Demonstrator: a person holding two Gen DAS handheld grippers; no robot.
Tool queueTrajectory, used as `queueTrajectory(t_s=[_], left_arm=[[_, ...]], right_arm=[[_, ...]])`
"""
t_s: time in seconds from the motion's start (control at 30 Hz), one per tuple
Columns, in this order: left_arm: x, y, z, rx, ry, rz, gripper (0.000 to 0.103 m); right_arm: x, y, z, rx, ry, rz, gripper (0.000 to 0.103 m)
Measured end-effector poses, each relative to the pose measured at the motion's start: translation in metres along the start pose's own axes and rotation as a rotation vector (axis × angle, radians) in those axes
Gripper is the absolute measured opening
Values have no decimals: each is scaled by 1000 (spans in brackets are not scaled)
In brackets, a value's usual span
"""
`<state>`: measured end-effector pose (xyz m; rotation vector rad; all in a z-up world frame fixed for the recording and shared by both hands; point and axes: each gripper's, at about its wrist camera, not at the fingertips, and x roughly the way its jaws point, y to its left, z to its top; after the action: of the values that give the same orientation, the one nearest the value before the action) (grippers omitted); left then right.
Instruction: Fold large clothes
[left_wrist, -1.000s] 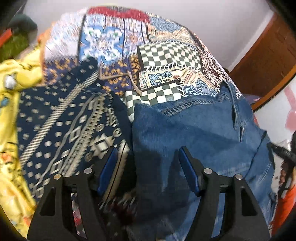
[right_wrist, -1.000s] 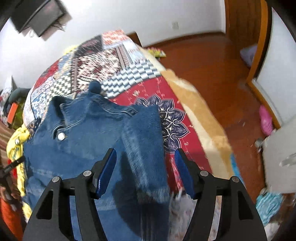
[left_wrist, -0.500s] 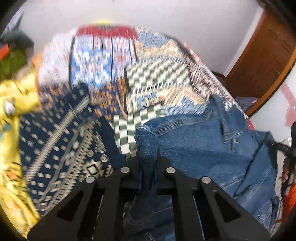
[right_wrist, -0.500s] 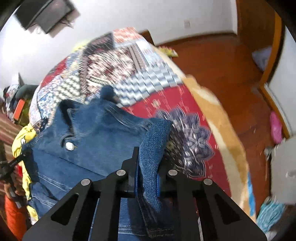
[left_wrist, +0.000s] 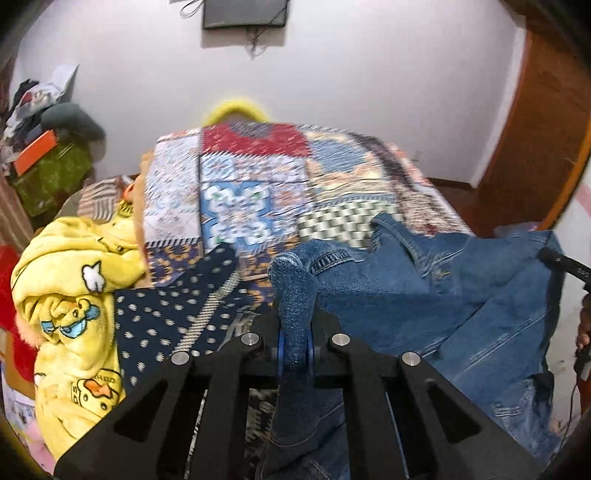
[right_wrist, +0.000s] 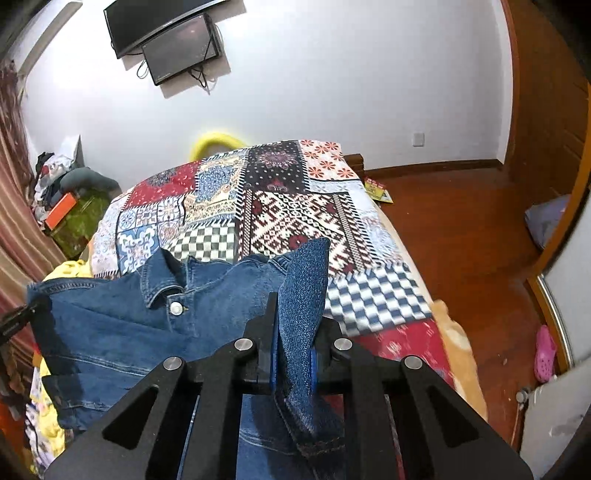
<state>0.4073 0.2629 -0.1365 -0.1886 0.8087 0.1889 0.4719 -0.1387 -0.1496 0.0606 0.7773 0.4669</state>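
the left gripper (left_wrist: 294, 349) is clamped tight on a bunched fold of the denim jacket (left_wrist: 436, 295), and the right gripper (right_wrist: 293, 356) pinches another fold of the same jacket (right_wrist: 122, 325). the jacket hangs stretched between them, lifted above the patchwork bedspread (right_wrist: 295, 206), collar and button facing the right camera. a yellow blanket (left_wrist: 70, 291) lies bunched at the left.

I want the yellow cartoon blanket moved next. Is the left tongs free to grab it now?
Probably not: the left tongs are shut on the blue denim jacket; the yellow cartoon blanket lies unobstructed beside them.
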Motion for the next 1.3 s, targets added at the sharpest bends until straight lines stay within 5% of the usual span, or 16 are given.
queueTrajectory(t_s=[0.37,0.57,0.8,0.97,1.13,1.3], left_arm=[[103,38,-24,-20,155,77,13],[112,46,-34,-54,194,142,21],[57,34,-25,7,140,186,24],[-12,16,-25,51,39,167,66],[-81,3,-46,62,-27,136,96],[-117,-8,-87,74,-25,107,100]], right_arm=[[91,-29,-12,11,135,-114,11],[87,-27,-15,-28,141,-128,14],[36,3,-13,-169,97,-171,32],[-21,27,-25,-251,22,-177,68],[-72,38,-48,-284,12,-158,84],[-101,37,-77,-282,53,-113,85]])
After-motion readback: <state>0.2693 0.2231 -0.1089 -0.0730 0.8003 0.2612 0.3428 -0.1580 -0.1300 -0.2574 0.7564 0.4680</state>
